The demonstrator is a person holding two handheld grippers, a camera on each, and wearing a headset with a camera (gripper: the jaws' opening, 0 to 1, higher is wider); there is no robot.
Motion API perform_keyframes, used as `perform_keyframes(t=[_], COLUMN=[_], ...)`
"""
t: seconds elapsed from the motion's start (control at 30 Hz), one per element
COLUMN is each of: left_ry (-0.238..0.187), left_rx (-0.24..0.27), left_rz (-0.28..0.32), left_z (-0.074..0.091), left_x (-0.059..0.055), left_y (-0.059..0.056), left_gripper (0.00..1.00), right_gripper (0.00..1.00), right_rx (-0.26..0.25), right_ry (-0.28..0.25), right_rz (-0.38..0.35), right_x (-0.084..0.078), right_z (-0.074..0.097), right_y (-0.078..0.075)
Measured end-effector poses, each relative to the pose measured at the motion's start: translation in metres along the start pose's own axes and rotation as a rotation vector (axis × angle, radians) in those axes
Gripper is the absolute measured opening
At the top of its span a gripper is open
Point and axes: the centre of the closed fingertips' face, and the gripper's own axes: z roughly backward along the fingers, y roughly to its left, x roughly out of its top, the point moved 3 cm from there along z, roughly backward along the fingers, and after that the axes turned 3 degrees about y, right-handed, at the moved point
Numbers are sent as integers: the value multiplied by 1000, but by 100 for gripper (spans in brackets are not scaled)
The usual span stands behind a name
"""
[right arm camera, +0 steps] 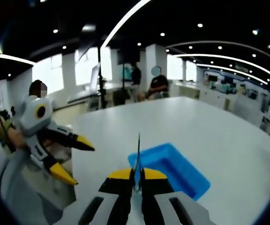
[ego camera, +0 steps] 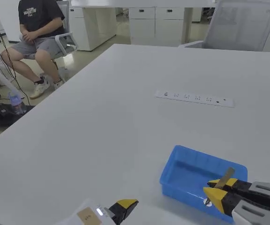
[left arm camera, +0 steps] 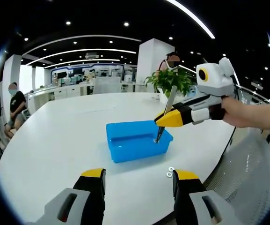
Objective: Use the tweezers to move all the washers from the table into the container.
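A blue container (ego camera: 191, 176) stands on the white table near its front edge. My right gripper (ego camera: 215, 188) is shut on metal tweezers (ego camera: 226, 177), tips pointing down over the container's near rim. A small silvery washer (ego camera: 207, 202) seems to sit at the tips. In the left gripper view the tweezers (left arm camera: 165, 115) reach down to the container (left arm camera: 135, 143), and two washers (left arm camera: 169, 172) lie on the table in front of it. My left gripper (left arm camera: 137, 180) is open with nothing in it, low to the left (ego camera: 125, 205). From the right gripper view, the tweezers (right arm camera: 138, 157) point at the container (right arm camera: 172, 171).
A flush power strip (ego camera: 194, 99) lies in the table's far middle. A person sits on a chair (ego camera: 36, 33) at the far left, beyond the table. A grey office chair (ego camera: 240, 23) stands behind the far edge. Bare tabletop (ego camera: 102, 131) spreads left of the container.
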Motion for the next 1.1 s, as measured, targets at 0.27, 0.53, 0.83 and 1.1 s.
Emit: perform_keyframes(t=[0.27,0.53,0.83,1.1], left_ry=[2,7,13,13], left_rx=[-1,-3,-4,-2], left_rz=[1,1,0,2], left_z=[0,0,-1,0], left_x=[-1,-1,-2,-2], left_y=[0,-1,-1,-1], left_gripper=[57,57,57,57], right_gripper=[3,3,3,3], right_rx=[-7,-11,-13,-15], right_ry=[-11,-11,-9,1], right_rz=[10,17,7,-8], right_x=[8,10,11,9], right_z=[-5,-13,-24,-34], right_y=[-9,-18,-28,-37])
